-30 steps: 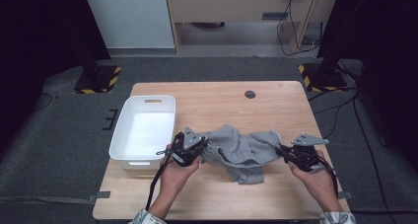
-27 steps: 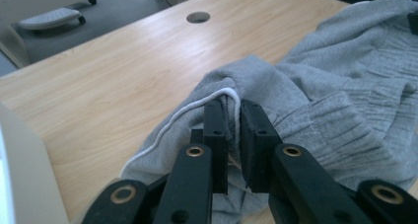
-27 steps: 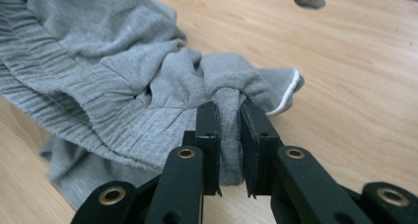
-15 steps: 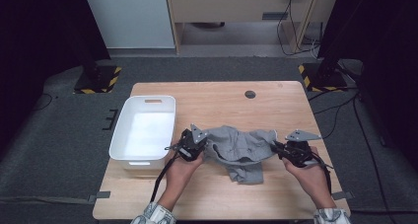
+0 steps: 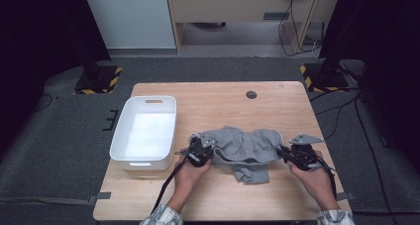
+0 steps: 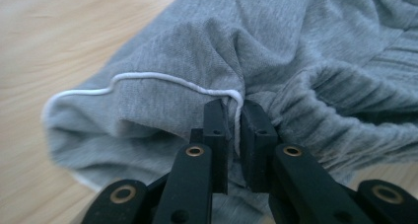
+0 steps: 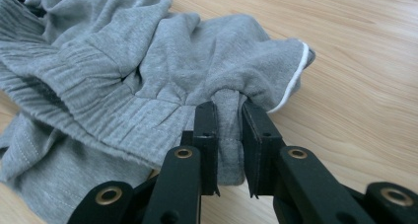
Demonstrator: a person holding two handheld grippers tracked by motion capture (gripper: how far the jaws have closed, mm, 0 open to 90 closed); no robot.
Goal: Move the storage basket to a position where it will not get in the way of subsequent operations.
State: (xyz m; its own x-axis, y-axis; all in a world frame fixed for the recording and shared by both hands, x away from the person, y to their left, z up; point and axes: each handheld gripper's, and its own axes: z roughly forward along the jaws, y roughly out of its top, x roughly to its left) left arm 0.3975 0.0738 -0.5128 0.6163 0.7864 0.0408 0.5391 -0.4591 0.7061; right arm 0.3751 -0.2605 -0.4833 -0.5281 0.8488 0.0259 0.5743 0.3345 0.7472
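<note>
— Wooden surface [image 5: 218, 106] is carrying grey shorts [image 5: 245, 148] at 6 o'clock, beside the white bin [image 5: 144, 131].
— Left tongs [image 6: 234, 120] and right tongs [image 7: 227, 116] are both pinching the fabric; I'd be lifting evenly, keeping tension.

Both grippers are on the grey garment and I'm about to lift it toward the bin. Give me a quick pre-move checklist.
1. Left gripper pinching cloth: ok, jaws shut on a fold of the grey garment.
2. Right gripper pinching cloth: ok.
3. Grips on opposite ends: ok.
4. Garment spread flat: not ok, bunched in the middle.
5. White bin empty: ok.
6. Cloth free of the table: cannot tell.
</note>
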